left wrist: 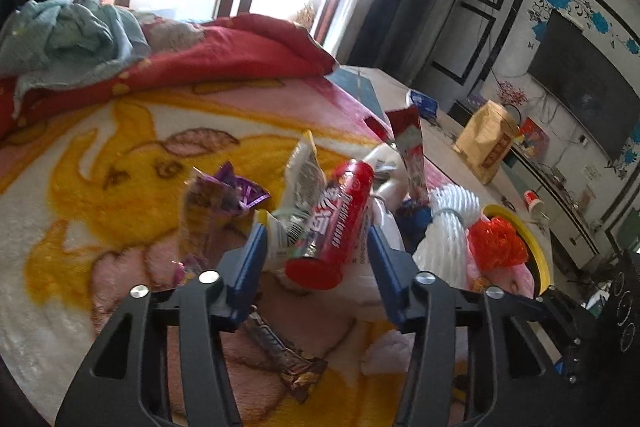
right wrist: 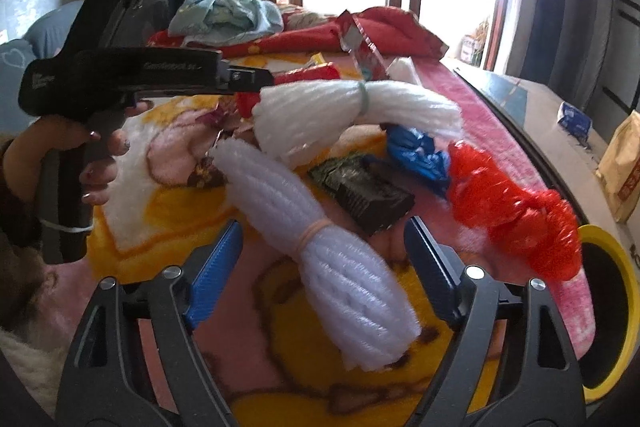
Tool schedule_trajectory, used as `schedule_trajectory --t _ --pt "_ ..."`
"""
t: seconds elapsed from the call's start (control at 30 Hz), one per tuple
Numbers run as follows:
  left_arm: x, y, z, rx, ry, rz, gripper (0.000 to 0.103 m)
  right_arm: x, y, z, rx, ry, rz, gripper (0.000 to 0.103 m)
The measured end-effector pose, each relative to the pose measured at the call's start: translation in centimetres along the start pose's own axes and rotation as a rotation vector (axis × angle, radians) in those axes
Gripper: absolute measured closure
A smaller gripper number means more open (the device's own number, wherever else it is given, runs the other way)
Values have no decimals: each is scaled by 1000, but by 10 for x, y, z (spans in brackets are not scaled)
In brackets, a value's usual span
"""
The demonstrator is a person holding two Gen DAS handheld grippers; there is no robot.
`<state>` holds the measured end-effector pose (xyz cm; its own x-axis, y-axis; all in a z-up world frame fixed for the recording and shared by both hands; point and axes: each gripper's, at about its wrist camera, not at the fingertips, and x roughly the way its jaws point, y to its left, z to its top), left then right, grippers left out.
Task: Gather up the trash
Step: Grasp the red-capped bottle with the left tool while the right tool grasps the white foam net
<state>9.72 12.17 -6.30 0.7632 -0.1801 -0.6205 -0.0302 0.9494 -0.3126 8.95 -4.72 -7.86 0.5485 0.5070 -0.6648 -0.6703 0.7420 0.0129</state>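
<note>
Sunlit windows stand behind a bed (left wrist: 100, 163) covered by a pink and yellow cartoon blanket, with a red quilt (left wrist: 248, 55) and a blue cloth (left wrist: 72, 31) heaped at its far end. Trash lies in a pile on the blanket, and places below are given from the red tube (left wrist: 340, 223) in that pile.

Left hand-held gripper (left wrist: 318, 247): its jaws stand apart on either side of the red tube and a white wrapper (left wrist: 300, 187); whether the pads press on them I cannot tell. Left of the tube lies a purple wrapper (left wrist: 224, 191); nearer the camera, under the gripper, a brown wrapper (left wrist: 288, 359). Right of the tube sit a white cord bundle (left wrist: 452, 227) and a red plastic bag (left wrist: 500, 239), with a yellow-rimmed bin (left wrist: 536, 255) just beyond the bag at the bed's edge.

Right hand-held gripper (right wrist: 324, 259): jaws wide apart, straddling a second white cord bundle (right wrist: 340, 267) without touching it. Past that bundle lie a dark packet (right wrist: 364, 191) and a blue bag (right wrist: 420, 155). A hand (right wrist: 96, 155) holds the left tool's grip.
</note>
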Motion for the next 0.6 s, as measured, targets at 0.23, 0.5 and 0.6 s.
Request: schedule_trajectory --t 0.23,0.5,0.6 --pt "13 -1 -2 -29 47 -38 61 12 6 -7 -11 65 48 52" --pt "13 2 -4 -58 43 -66 71 8 8 -6 -16 63 83 75" --pt "1 1 -3 -56 -2 -64 72 3 10 -5 -22 50 105 76"
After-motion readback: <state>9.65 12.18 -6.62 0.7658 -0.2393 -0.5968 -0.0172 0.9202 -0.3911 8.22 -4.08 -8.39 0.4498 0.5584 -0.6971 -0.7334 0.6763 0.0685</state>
